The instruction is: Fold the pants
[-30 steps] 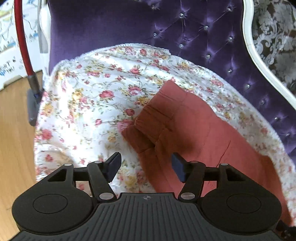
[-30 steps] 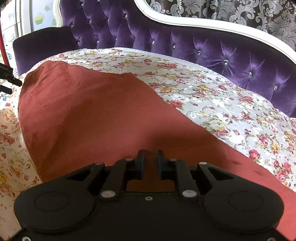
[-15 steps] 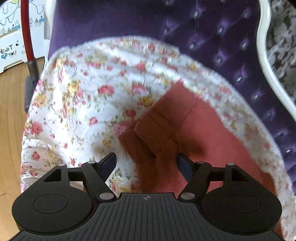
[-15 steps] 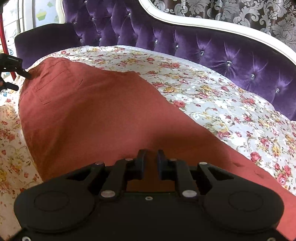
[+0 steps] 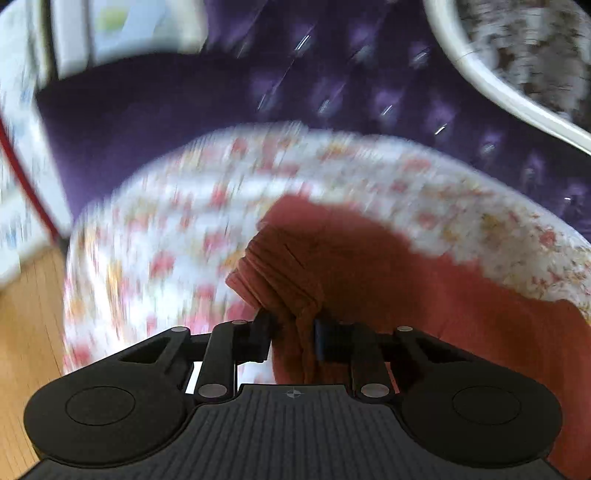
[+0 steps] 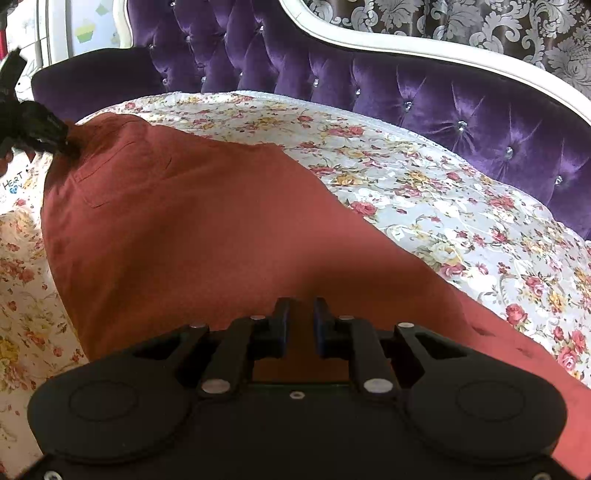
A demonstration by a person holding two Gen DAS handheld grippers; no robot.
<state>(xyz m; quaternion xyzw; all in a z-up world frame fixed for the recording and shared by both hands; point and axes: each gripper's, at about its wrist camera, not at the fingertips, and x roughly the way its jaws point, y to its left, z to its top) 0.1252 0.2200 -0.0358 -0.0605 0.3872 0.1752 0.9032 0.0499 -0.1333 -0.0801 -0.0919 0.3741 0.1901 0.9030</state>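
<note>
Rust-red pants (image 6: 207, 236) spread flat (waistband corner bunched) on floral cover (image 6: 424, 184).

Matt rust cloth pants (image 6: 207, 236) lie on floral cotton cover (image 6: 443, 192); sofa (image 6: 461, 110) velvet sheeny.

Floral bedspread (image 6: 424, 192), purple tufted headboard (image 6: 443, 96), damask wallpaper (image 6: 480, 26), wooden floor (image 5: 26, 314)

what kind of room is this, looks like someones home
Most likely a room in a home, perhaps a living room or bedroom. A purple tufted sofa with a white frame carries a floral cover, rust-red pants lie on it for folding, and patterned wallpaper hangs behind.
</note>
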